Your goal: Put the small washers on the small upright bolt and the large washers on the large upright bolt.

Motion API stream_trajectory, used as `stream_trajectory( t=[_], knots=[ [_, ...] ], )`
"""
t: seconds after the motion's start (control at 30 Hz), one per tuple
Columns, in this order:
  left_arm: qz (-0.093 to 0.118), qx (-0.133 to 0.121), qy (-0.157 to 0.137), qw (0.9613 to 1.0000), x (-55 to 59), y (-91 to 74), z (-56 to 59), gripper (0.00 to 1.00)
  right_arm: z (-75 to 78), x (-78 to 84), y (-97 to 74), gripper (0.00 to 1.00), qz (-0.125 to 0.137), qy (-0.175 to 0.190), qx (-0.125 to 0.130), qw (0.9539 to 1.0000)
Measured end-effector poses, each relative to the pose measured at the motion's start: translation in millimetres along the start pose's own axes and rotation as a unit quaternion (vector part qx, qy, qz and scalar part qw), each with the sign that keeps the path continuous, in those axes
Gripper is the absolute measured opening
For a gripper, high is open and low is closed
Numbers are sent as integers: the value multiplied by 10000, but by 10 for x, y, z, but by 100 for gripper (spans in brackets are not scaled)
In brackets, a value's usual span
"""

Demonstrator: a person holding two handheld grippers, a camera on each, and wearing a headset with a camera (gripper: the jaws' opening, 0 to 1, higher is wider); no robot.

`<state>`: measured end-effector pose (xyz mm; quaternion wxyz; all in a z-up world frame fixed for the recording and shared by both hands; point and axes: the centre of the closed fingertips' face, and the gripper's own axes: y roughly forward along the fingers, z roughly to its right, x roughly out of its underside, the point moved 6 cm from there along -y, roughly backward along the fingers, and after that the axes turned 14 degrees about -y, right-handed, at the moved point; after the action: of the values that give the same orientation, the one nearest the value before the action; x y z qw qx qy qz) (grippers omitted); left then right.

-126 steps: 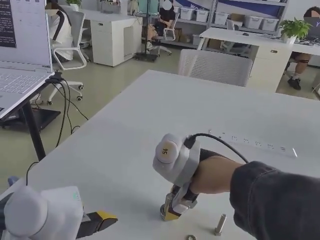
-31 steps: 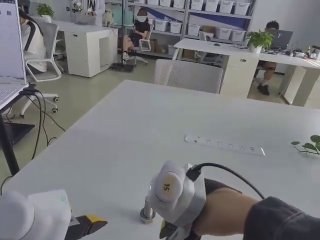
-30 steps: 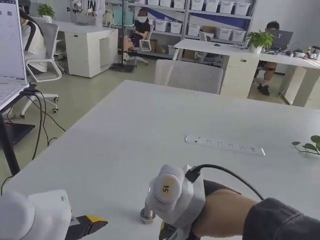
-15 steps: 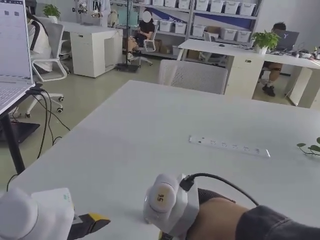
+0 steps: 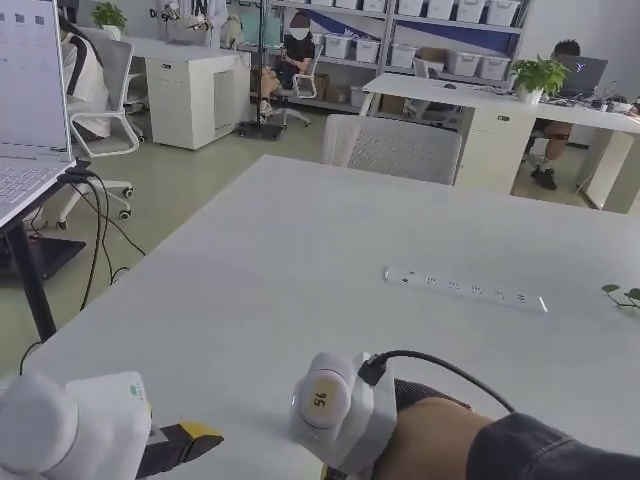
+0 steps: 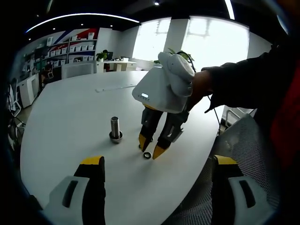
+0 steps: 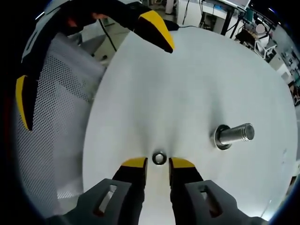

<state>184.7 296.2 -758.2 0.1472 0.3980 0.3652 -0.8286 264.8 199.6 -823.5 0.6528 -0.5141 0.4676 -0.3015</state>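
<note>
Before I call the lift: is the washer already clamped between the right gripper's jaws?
No, the washer lies flat on the table just ahead of the right gripper, whose jaws stand apart.

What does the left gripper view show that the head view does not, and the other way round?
The left gripper view gives the upright bolt and a washer lying at the open tips of the right tool. The head view gives a power strip and a laptop. Both give the right tool and the white table.
</note>
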Motion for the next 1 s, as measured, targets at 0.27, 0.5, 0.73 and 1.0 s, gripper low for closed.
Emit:
stream_trajectory(
  t=[0.27,0.5,0.73,1.0],
  knots=[
    [7,-1,-15,10000,1,5,-8,95,8,6,3,17,-38,-57,27,10000],
    [0,3,-22,10000,5,2,-11,95,5,-8,4,15,-84,-143,60,9998],
    [-5,9,-21,10000,5,-1,-2,95,1,-6,-1,14,-98,-173,107,9997],
    [-11,14,-17,10000,8,-5,-1,94,15,-7,-1,13,-55,-125,96,9999]
  ],
)
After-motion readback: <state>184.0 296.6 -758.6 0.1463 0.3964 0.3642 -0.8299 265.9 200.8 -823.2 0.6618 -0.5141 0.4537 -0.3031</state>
